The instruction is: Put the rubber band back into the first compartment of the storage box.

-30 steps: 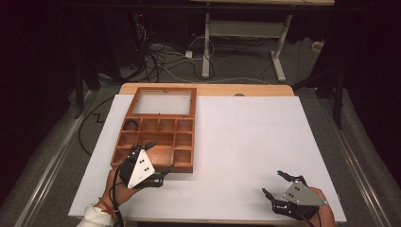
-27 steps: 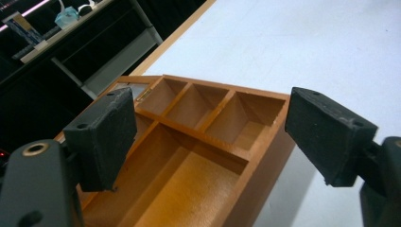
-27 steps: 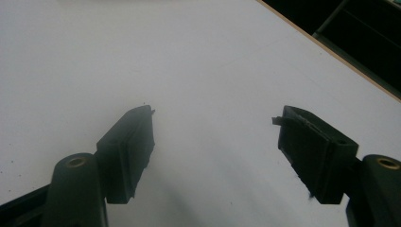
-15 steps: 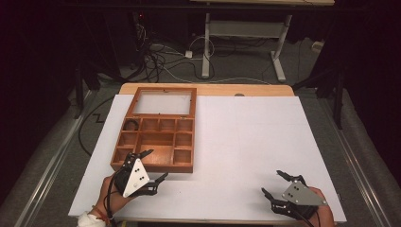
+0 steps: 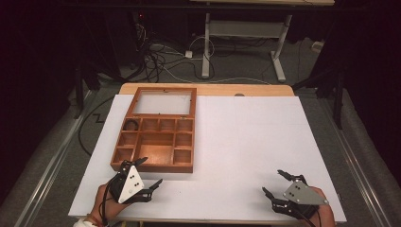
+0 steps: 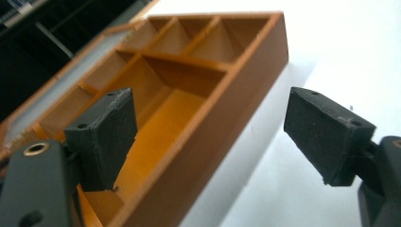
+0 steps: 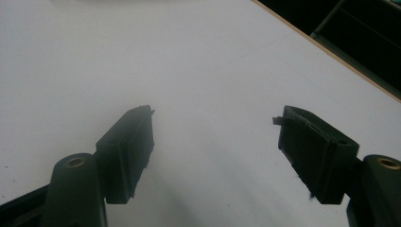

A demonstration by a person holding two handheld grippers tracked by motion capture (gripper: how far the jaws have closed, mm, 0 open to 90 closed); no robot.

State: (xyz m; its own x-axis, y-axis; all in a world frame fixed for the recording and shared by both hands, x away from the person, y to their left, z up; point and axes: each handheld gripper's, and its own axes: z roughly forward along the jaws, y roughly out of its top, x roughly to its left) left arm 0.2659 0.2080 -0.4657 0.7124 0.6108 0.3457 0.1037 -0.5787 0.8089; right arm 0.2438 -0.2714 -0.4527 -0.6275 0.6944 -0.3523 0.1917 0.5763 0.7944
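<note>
On the white table (image 5: 246,142), towards its left side, a wooden compartment box (image 5: 156,142) is set with its glazed lid (image 5: 163,103) folded back flat behind it. Something small and dark is seen in the far-left compartment; what it is cannot be told. The left gripper (image 5: 149,172) is held at the near edge of the box, its jaws spread wide and nothing gripped between them. From the left gripper view, one pad (image 6: 106,137) is seen over the large middle compartment while the other pad (image 6: 326,137) hangs outside the front wall (image 6: 222,127), so that wall is straddled. The right gripper (image 5: 279,182) is kept well apart near the table's right corner, likewise parted and empty, above bare surface.

Several risks are judged from this pose. If the jaws are closed on the front wall alone, the box may be tipped or dragged aslant, since it is braced by nothing on its far side. A low approach could knock the wall and shove the box away. The hinged lid may swing if the box is lifted.
</note>
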